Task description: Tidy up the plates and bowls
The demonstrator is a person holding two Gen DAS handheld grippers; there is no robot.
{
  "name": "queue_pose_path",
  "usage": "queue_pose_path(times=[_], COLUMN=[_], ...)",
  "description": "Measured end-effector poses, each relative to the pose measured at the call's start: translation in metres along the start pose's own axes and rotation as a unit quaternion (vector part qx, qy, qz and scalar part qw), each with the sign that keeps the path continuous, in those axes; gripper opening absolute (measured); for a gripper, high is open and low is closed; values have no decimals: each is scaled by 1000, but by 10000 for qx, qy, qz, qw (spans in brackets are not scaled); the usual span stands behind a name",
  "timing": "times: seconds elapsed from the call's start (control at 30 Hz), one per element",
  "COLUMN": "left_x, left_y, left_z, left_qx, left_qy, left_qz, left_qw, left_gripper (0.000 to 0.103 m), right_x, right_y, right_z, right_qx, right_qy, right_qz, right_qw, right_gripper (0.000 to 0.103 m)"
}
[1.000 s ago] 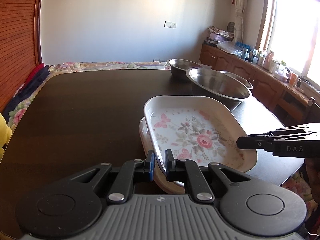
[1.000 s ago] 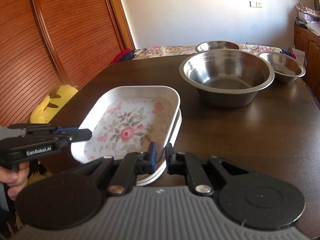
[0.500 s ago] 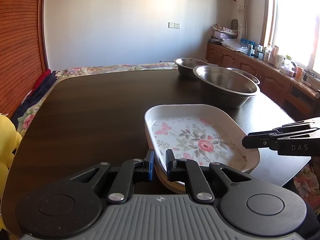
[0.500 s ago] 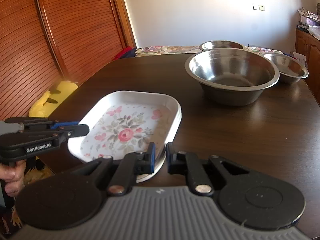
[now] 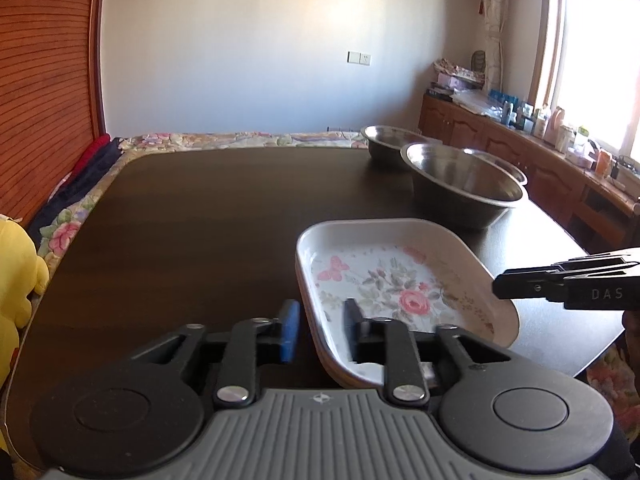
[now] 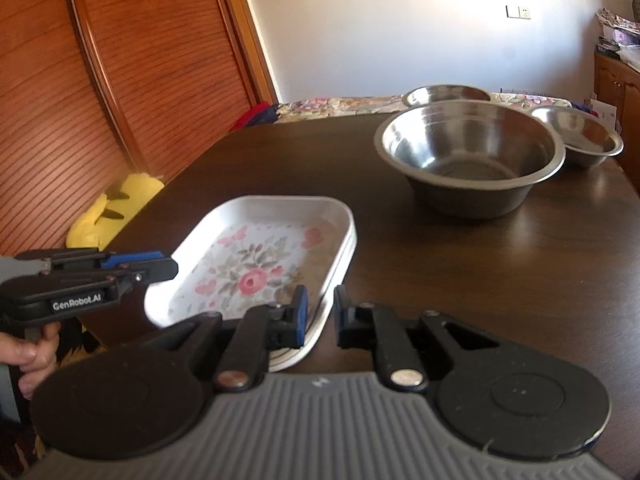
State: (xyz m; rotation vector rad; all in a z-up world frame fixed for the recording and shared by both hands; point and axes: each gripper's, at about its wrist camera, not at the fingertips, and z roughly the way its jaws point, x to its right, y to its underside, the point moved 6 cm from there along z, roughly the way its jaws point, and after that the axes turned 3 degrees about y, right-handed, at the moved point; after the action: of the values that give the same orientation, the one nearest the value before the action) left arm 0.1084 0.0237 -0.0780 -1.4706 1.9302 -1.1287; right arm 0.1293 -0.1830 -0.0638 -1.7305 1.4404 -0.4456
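A white floral rectangular plate [image 5: 392, 280] lies nested on another plate at the table's near corner; it also shows in the right wrist view [image 6: 264, 256]. My left gripper [image 5: 318, 330] is open, its fingers astride the plate's near-left rim without clamping it. My right gripper [image 6: 320, 314] is open, its fingers astride the opposite rim. Each gripper shows in the other's view: the right one [image 5: 500, 285], the left one [image 6: 173, 268]. A large steel bowl [image 6: 470, 156] stands beyond the plates, with two smaller steel bowls [image 6: 580, 136] [image 6: 446, 94] behind it.
The dark wooden table [image 5: 192, 224] stretches left and away from the plates. A yellow plush toy [image 5: 16, 276] sits off the left edge. Wooden cabinets with bottles [image 5: 520, 136] line the right wall. A slatted wooden door [image 6: 100, 92] is at left.
Both grippers have opened and let go of the floral plate's rims. The plate now rests lower, nested on the plate beneath it.
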Motion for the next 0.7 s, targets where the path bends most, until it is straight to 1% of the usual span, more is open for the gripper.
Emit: queue_pose_path(times=[0.07, 0.23, 0.3, 0.37, 0.53, 0.7], left_x=[0, 7, 13, 21, 44, 65], left_y=[-5, -25, -33, -42, -62, -75], left_z=[-2, 1, 4, 9, 21, 33], left_qx=[66, 229, 280, 329, 419, 433], left_qy=[-10, 4, 41, 77, 191, 230], left_qz=[11, 105, 149, 202, 357, 452], left_qw=[10000, 9997, 9995, 9992, 9983, 9978], left_gripper=[42, 51, 52, 56, 63, 65], right_x=[5, 23, 30, 38, 59, 80], right_y=[-4, -19, -24, -29, -44, -56], right_z=[-5, -18, -23, -28, -37, -42], right_qx=[85, 314, 407, 507, 705, 840], right_qy=[51, 192, 281, 365, 545, 621], right_qz=[52, 106, 76, 51, 33, 20], right_qw=[9999, 9993, 9987, 9980, 9960, 9945], right_gripper=[15, 15, 15, 15, 15, 15])
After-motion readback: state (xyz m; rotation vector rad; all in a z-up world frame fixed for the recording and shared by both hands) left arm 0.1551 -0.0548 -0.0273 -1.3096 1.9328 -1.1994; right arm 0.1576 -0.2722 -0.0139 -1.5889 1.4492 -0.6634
